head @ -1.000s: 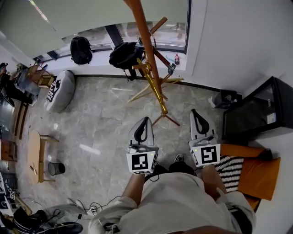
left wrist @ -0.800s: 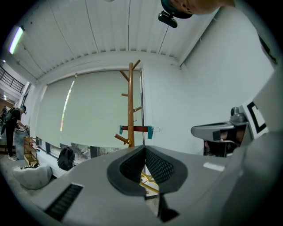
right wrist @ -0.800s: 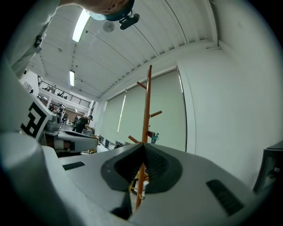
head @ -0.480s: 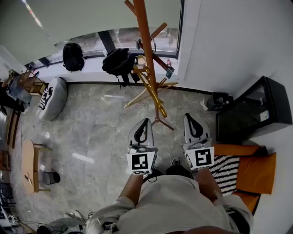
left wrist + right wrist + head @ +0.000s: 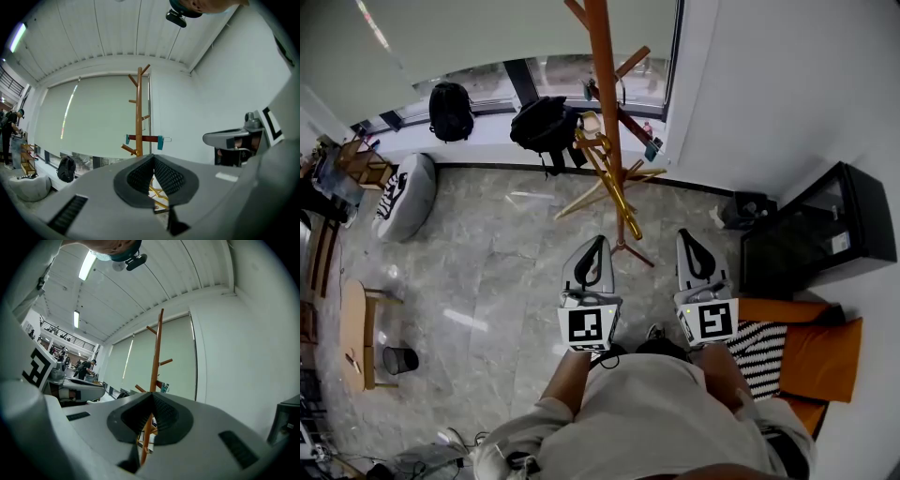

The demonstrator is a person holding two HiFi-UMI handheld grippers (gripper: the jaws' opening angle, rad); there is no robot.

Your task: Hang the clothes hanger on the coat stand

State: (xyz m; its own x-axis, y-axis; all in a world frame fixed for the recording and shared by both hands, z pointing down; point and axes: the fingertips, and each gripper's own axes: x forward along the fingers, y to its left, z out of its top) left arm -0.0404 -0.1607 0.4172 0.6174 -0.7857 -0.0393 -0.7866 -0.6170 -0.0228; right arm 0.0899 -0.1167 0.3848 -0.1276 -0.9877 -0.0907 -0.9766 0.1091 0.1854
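hanger (image 5: 150, 138) bar lies level across the upright coat stand (image 5: 139, 101).

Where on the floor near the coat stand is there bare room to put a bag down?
Bare floor lies between the beanbag, the wooden table and the coat stand. It is crowded at the stand's foot, around the yellow frame, and at the right, where the black cabinet and orange cushion stand.
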